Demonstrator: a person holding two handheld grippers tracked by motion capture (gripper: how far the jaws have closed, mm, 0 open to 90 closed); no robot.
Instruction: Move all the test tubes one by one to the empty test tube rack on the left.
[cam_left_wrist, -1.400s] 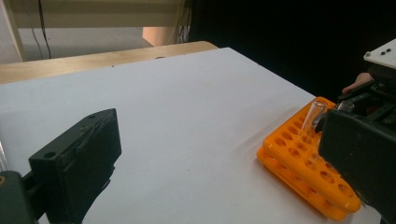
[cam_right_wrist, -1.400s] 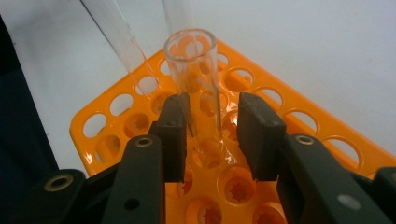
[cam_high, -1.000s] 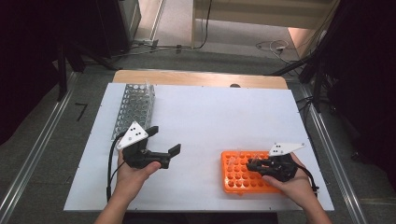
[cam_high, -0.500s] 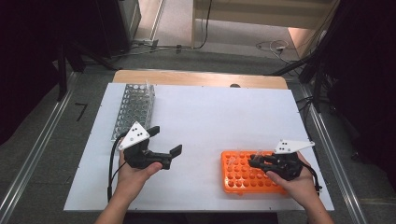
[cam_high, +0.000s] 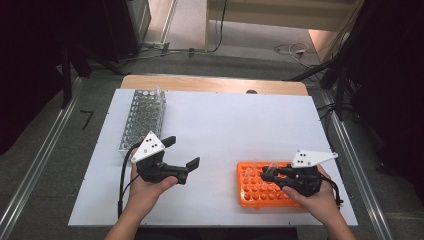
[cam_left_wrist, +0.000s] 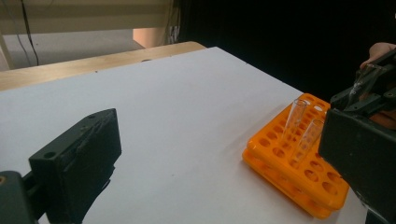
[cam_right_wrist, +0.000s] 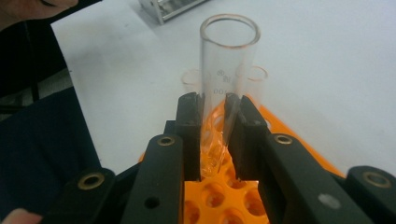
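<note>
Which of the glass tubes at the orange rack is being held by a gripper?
The tube clamped between the right gripper's jaws, lifted over the orange rack. The other two tubes stand untouched in the rack's holes.

A bright orange plastic tube rack (cam_high: 260, 187) is showing rows of round holes; the clear glass test tube (cam_right_wrist: 225, 88) is showing faint grey print.

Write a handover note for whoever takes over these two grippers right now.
Right gripper: shut on a clear test tube, held above the orange rack.
Left gripper: open, empty, over the white table.
Two more tubes stand in the orange rack at the front right. The metal rack sits at the far left.
Done: one tube gripped.
Left: probably carry it to the metal rack, then the other two.
</note>
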